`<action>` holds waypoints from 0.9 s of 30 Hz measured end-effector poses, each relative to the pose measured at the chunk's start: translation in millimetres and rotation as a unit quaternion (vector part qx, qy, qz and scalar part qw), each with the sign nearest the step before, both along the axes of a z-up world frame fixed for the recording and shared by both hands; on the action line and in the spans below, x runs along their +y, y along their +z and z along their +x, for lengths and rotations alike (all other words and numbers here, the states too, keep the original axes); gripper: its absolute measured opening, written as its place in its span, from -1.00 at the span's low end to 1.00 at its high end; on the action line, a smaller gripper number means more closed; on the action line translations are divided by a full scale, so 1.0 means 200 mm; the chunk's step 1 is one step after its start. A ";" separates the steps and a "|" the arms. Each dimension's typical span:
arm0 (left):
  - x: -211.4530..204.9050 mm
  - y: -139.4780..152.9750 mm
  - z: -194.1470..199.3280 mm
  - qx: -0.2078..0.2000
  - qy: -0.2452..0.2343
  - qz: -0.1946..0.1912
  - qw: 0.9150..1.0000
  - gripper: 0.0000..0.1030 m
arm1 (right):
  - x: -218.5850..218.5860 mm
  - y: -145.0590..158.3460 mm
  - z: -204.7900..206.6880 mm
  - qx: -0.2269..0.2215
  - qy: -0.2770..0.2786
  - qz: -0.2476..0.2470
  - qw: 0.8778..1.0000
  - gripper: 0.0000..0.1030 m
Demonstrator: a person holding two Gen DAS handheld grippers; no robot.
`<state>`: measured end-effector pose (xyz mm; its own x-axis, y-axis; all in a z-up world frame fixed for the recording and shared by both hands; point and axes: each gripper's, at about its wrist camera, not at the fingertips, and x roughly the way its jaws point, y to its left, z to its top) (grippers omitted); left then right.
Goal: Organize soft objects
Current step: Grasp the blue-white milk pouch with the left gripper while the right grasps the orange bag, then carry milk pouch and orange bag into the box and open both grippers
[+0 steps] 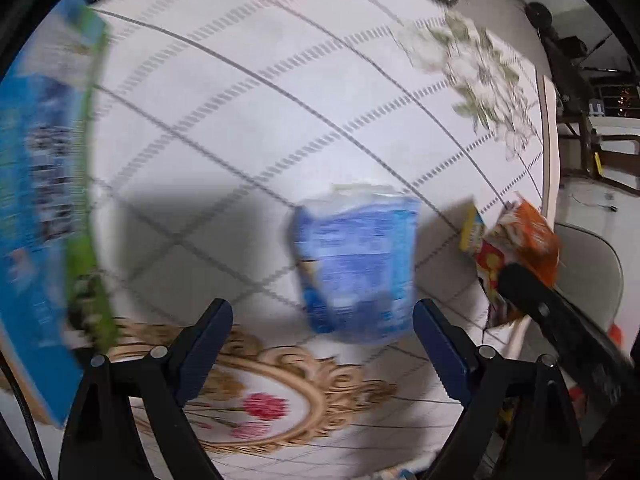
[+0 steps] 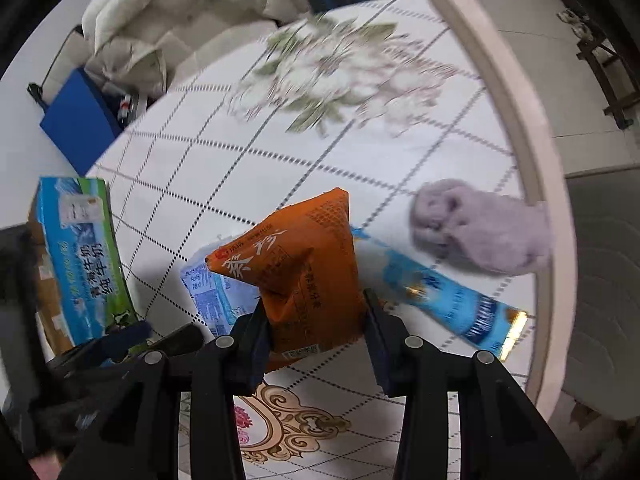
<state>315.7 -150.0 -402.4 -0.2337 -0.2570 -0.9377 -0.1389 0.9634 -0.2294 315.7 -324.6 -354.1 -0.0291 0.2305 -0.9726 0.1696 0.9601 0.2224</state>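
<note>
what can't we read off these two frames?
- Left wrist view: motion blur smears the print on the blue pouch and milk carton box.
- Right wrist view: orange packet in the right gripper covers most of that pouch.
- Purple plush: blurred, shape unclear.
- Left gripper: open, empty.

The orange crinkly plastic packet [image 2: 310, 264] has big white Chinese writing that looks like "素珍", with a small red round sign beside it. The blue and green cardboard milk box [image 2: 86, 256] at the table's left edge says "纯牛奶" in white. The small words on the pale blue soft packet [image 1: 356, 264] and the long blue wrapper [image 2: 444, 296] are too blurry to read.
</note>
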 end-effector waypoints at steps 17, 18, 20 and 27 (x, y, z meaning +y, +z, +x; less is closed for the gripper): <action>-0.07 0.16 -0.16 -0.068 -0.060 0.051 0.995 -0.31 | -0.05 0.30 -0.14 -0.034 -0.007 -0.019 0.999 -0.15; -0.03 0.22 -0.19 -0.081 -0.057 0.046 0.994 -0.31 | -0.02 0.35 -0.15 -0.042 -0.001 -0.015 0.999 -0.15; 0.12 0.40 -0.25 -0.111 -0.040 0.036 0.992 -0.31 | 0.08 0.45 -0.17 -0.060 0.012 -0.002 0.998 -0.15; 0.78 0.87 -0.22 -0.167 0.004 0.059 0.984 -0.31 | 0.70 0.75 -0.18 -0.108 0.085 0.048 0.989 -0.15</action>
